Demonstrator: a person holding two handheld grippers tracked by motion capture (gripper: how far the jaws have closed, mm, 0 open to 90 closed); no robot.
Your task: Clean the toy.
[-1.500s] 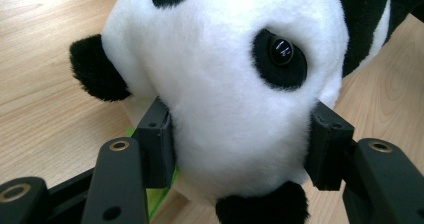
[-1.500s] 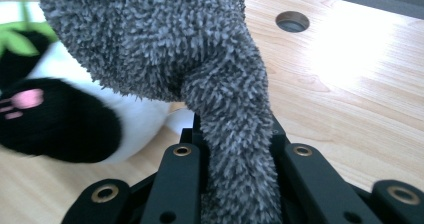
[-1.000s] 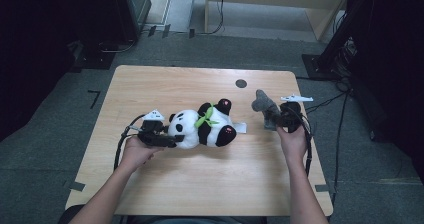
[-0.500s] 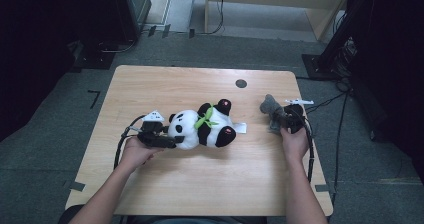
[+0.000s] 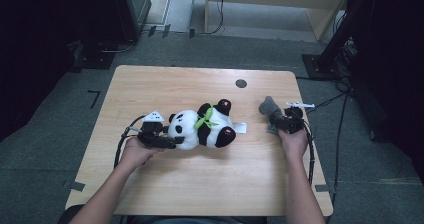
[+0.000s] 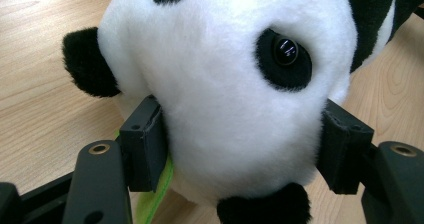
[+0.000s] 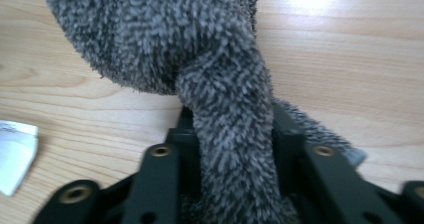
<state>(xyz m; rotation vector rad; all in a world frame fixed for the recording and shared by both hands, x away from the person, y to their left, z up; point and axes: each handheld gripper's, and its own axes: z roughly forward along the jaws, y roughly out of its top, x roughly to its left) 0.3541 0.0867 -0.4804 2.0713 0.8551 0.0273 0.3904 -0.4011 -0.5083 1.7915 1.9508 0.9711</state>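
Black jaws of the left tongs [image 6: 240,159] press against both sides of the white head of a plush panda [image 6: 235,84], clamped on it, one ear poking out below between them. In the high view the left tongs [image 5: 167,141] sit at the panda's [image 5: 202,129] head end, the toy lying on its back near the middle of the bench [image 5: 200,84], feet toward the right, a green ribbon at its neck. The right tongs [image 7: 232,154] are closed narrowly on a grey fuzzy cloth [image 7: 200,59], a strand of it pinched between the jaws and the bulk bunched beyond them. From above, the right tongs [image 5: 280,121] hold the cloth [image 5: 270,106] near the bench's right edge, apart from the panda. A white tag [image 7: 15,154] lies on the wood beside it.
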